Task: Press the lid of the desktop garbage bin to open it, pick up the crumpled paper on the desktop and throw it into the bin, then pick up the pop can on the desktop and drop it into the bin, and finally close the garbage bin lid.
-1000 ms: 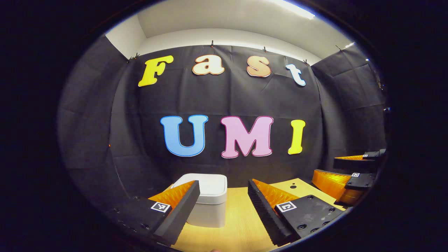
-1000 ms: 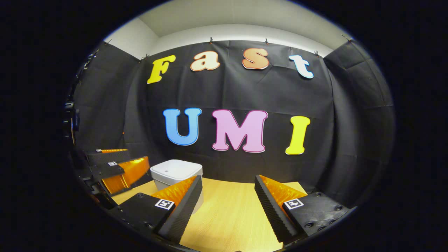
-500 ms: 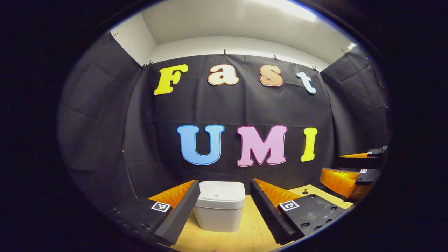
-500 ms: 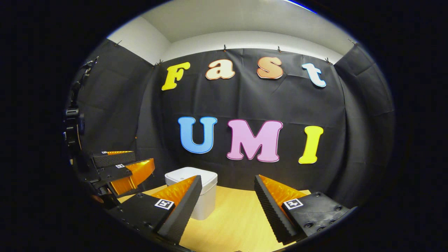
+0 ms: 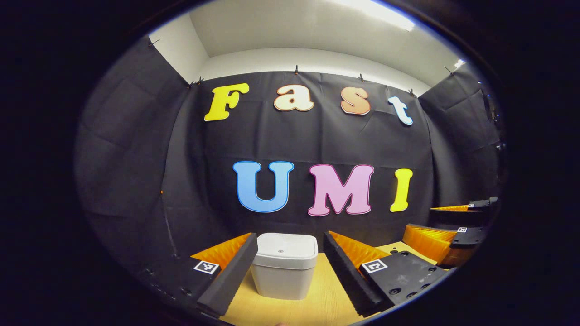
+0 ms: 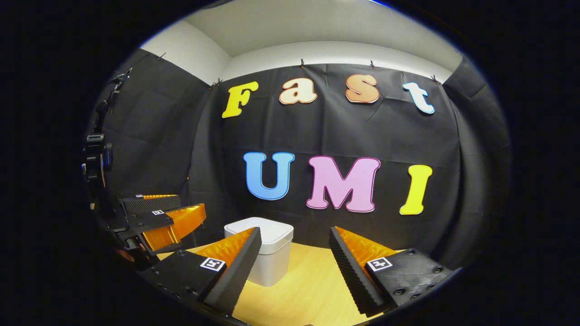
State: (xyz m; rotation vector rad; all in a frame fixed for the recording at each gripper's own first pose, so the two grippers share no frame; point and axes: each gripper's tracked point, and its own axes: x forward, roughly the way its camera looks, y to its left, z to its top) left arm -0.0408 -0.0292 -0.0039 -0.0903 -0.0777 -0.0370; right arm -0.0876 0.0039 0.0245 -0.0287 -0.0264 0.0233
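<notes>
Facing closed bin [image 5: 284, 265] on desk [image 6: 303, 290], both tools [image 5: 290, 267] [image 6: 294, 262] spread apart

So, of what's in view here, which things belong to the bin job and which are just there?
Part of the job:
- bin, lid down
- left tool, open, bin lined up between its fingers
- right tool, open

Just there:
- wooden table
- black cloth wall
</notes>
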